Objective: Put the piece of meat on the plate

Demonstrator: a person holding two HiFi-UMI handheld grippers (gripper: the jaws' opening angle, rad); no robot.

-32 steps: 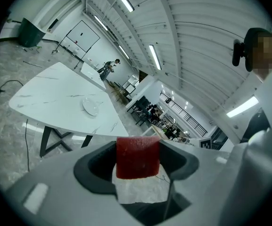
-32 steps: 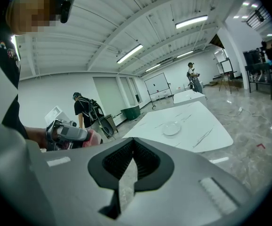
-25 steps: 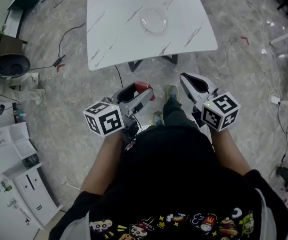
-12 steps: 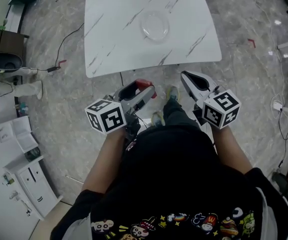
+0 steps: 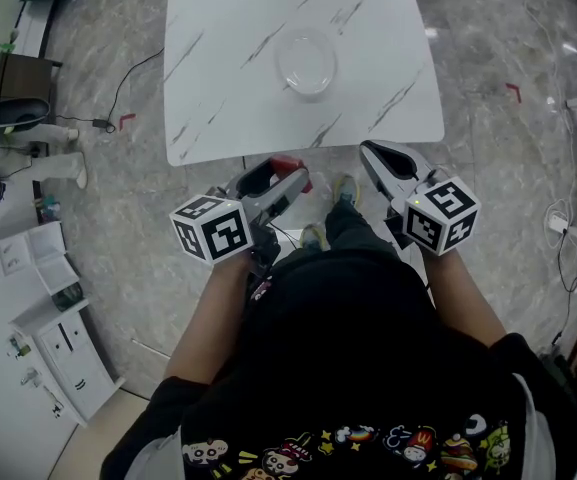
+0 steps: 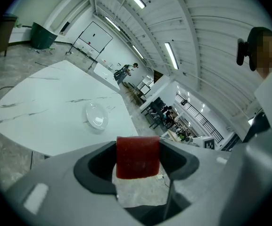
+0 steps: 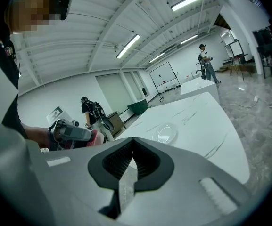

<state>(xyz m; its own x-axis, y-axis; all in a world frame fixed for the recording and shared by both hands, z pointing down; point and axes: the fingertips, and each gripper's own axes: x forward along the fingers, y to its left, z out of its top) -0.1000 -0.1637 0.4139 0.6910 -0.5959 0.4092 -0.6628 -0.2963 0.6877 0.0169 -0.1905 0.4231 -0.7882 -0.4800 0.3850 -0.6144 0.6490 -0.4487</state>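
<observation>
My left gripper [image 5: 280,174] is shut on a dark red piece of meat [image 6: 137,157], which sits clamped between its jaws; in the head view the meat [image 5: 288,163] shows at the gripper's tip, just short of the table's near edge. A clear plate [image 5: 307,61] lies near the middle of the white marble-look table [image 5: 218,68]; in the left gripper view the plate [image 6: 96,115] lies ahead. My right gripper [image 5: 388,161] is held beside the left one, jaws shut with nothing between them. The right gripper view also shows the plate [image 7: 166,133].
The person stands on a grey stone floor [image 5: 118,218] in front of the table. A black cable [image 5: 133,78] runs across the floor at the left. White cabinets [image 5: 38,318] stand at the far left. Other people stand far off in the hall.
The table and plate have come closer to the grippers in the head view. Both grippers keep their pose, the left one still holding the meat.
</observation>
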